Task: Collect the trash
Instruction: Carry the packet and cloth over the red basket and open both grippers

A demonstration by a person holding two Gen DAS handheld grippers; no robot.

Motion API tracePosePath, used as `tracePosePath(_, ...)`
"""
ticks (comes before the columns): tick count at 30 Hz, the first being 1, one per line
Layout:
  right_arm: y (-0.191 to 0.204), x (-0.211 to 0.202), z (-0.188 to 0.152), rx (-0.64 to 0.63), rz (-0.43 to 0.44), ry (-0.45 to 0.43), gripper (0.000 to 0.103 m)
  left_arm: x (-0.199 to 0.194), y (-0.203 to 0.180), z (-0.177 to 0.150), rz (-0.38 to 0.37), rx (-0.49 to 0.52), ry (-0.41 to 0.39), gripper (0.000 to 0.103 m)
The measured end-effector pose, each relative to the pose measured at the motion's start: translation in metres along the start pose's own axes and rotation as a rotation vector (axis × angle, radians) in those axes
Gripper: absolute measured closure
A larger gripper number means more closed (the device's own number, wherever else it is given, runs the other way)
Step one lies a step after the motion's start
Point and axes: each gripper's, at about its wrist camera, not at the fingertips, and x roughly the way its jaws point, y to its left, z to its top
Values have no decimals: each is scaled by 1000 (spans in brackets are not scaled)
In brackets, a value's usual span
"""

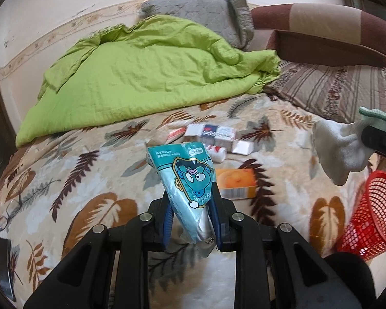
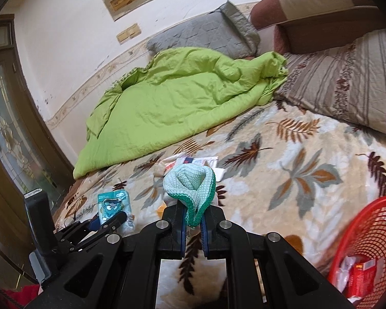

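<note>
Teal plastic, printed with a cartoon face, the tissue pack [image 1: 186,180] is clenched in the left gripper [image 1: 190,221] above the leaf-patterned blanket [image 1: 90,159]; its small print is unreadable. The right gripper [image 2: 193,221] clasps a white sock [image 2: 190,188] by its green cuff. The red mesh basket [image 2: 373,226], near right, holds a red carton [image 2: 361,275]. An orange box [image 1: 236,182] lies beyond.

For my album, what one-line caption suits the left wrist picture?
Left gripper clamps a teal cartoon wrapper above a leaf-print bed, near a red mesh basket.
</note>
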Motion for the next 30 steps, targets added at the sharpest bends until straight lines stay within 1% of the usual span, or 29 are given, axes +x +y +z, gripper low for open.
tracePosePath(6,-26,-30,0,42,-46,-35,94,-14,-24,6,-76,27,-14,79)
tracePosePath(11,-60,-61,1,98,-116,-67,94,-19,-53,12,-159,73,-2,79)
tracePosePath(18,-120,-117,-5,208,-256,-125,93,-35,-116,26,-326,176,-6,79)
tracePosePath(22,-149,-145,-11,258,-326,-151,93,-44,-163,36,-459,239,9,79)
tracePosePath(24,-164,-157,-14,287,-359,-159,93,-45,-184,40,-537,252,40,78)
tracePosePath(26,-173,-162,-17,307,-382,-157,92,-42,-210,43,-627,255,95,78)
tracePosePath(28,-183,-166,-20,334,-396,-150,91,-38,-232,41,-696,255,153,77)
tracePosePath(29,-187,-166,-22,343,-406,-142,91,-33,-245,39,-731,263,192,75)
tracePosePath(30,-190,-166,-24,350,-423,-130,89,-31,-252,38,-748,270,214,66)
